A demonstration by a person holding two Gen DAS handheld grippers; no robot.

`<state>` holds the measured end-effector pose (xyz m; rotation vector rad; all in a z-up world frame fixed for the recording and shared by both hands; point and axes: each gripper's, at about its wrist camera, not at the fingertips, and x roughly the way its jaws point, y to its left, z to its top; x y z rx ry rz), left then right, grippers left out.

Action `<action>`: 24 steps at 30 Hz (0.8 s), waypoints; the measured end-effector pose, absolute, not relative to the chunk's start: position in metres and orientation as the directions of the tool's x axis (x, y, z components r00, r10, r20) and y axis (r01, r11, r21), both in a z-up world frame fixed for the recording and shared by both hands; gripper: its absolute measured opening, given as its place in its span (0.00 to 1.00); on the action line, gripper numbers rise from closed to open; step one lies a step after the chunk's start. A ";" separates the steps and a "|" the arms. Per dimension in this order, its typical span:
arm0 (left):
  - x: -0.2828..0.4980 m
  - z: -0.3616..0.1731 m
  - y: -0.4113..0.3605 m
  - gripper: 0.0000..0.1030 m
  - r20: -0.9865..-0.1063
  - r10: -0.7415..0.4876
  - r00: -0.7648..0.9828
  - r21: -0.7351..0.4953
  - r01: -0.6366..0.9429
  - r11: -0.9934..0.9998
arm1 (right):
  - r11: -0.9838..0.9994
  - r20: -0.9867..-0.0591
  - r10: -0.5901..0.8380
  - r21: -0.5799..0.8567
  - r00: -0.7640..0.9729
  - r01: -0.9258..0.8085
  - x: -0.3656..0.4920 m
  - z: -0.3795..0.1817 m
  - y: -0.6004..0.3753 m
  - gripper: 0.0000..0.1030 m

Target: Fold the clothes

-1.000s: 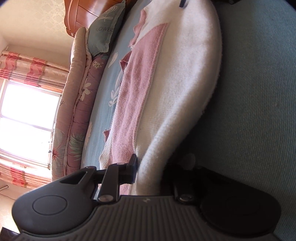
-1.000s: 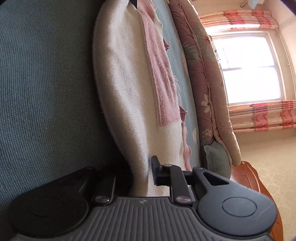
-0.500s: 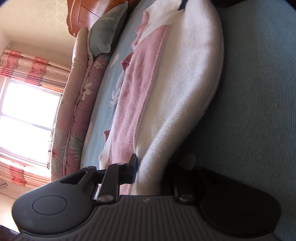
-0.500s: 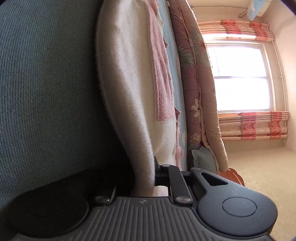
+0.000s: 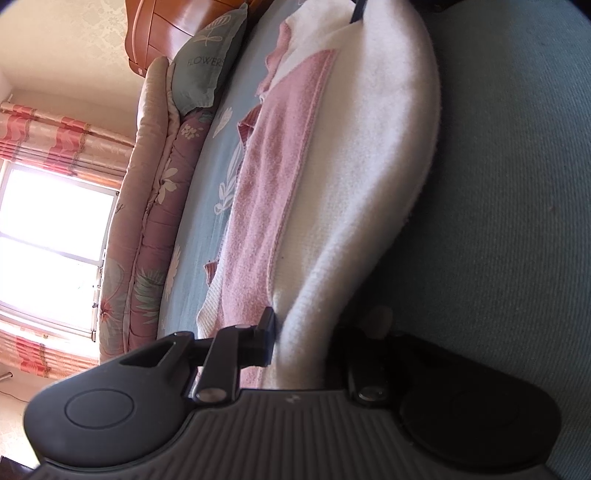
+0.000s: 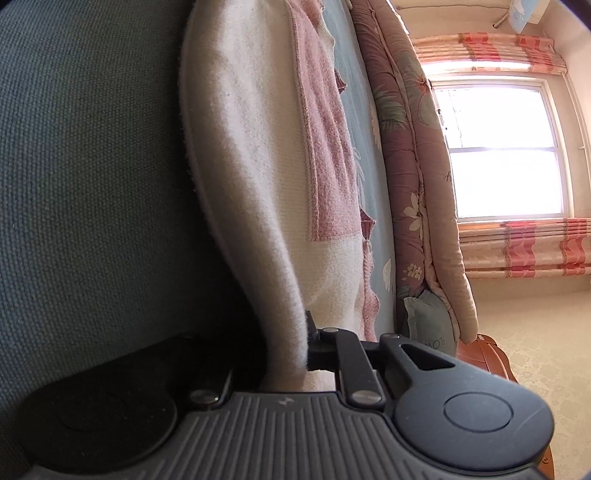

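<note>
A white knitted garment (image 5: 351, 166) with a pink panel lies stretched along the bed, its near edge lifted. My left gripper (image 5: 306, 339) is shut on one corner of it, the knit bunched between the pads. In the right wrist view the same garment (image 6: 258, 166) runs away from my right gripper (image 6: 284, 350), which is shut on the opposite corner. At the top of the left wrist view, one of the right gripper's fingers (image 5: 357, 13) pokes in at the garment's far end.
The garment lies partly on a grey-green woven cover (image 5: 498, 221) and partly on a blue floral sheet (image 5: 207, 229). Beyond it are a rolled pink floral quilt (image 5: 155, 221), a green pillow (image 5: 207, 74), a wooden headboard (image 5: 159, 29) and a bright window (image 6: 498, 155).
The right gripper's jaws have closed onto the garment's corner, which now stands pinched between them. The left gripper kept its hold and place.
</note>
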<state>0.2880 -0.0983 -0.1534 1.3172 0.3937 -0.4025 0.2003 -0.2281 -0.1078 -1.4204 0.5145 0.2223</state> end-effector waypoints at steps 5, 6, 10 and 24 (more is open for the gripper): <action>0.289 -0.153 -0.099 0.16 -0.493 -0.062 0.868 0.850 0.496 0.180 | 0.159 -0.484 -0.148 -0.872 0.862 -0.463 0.198 -0.103 -0.228 0.15; 0.288 -0.153 -0.099 0.16 -0.491 -0.065 0.869 0.851 0.494 0.180 | 0.159 -0.487 -0.148 -0.871 0.861 -0.466 0.198 -0.102 -0.228 0.15; 0.285 -0.149 -0.098 0.15 -0.473 -0.077 0.878 0.858 0.479 0.185 | 0.186 -0.506 -0.150 -0.858 0.849 -0.478 0.200 -0.095 -0.227 0.15; 0.265 -0.126 -0.095 0.10 -0.449 -0.111 0.886 0.863 0.463 0.203 | 0.254 -0.545 -0.127 -0.825 0.829 -0.504 0.178 -0.060 -0.219 0.12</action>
